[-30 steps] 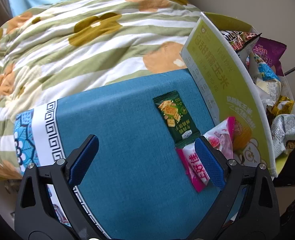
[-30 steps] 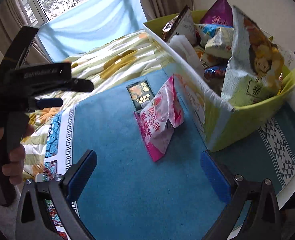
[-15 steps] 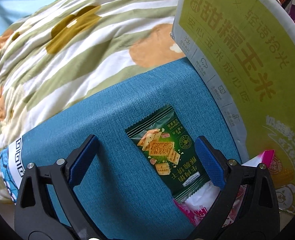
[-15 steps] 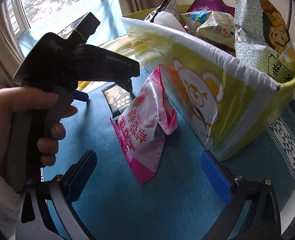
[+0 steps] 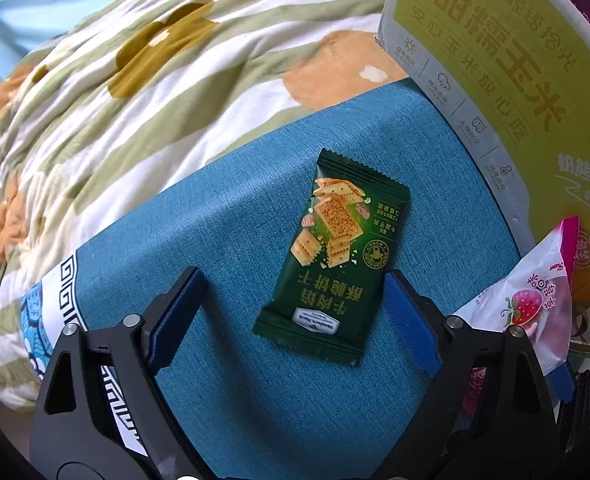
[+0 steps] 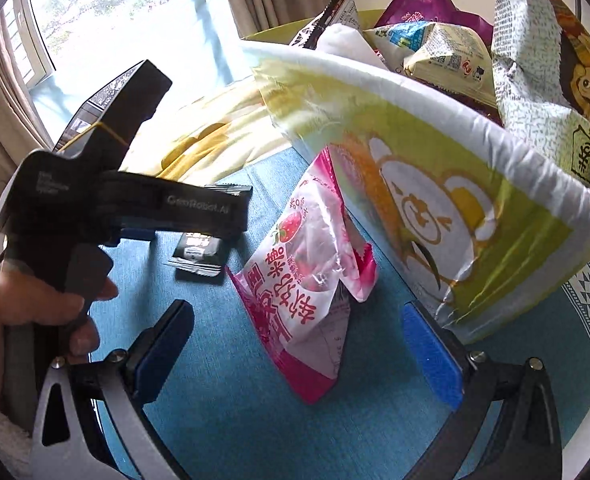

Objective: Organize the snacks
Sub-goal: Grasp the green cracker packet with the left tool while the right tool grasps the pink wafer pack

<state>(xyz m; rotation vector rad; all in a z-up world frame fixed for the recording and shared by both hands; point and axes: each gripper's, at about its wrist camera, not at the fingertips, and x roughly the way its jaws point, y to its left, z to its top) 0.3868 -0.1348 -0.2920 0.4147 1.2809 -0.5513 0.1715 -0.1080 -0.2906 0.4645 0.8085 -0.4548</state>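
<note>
The left gripper (image 5: 291, 300) points steeply down over the blue cloth (image 5: 223, 240), its jaws unclenched but just drawn narrower, with the lower half of the green cracker packet (image 5: 335, 252) lying flat between them; the right pad looks to sit at the packet's edge, though contact is hard to judge, and the left pad stands clear of it. Just right of that claw a pink strawberry bag (image 5: 535, 300) leans against the yellow-green snack bin (image 5: 495, 60). The right gripper (image 6: 295, 328) hovers released, nothing pinched, the pink strawberry bag ahead between its pads and the bin just beyond its right finger. A hand (image 6: 27, 320) grips the left tool's handle.
</note>
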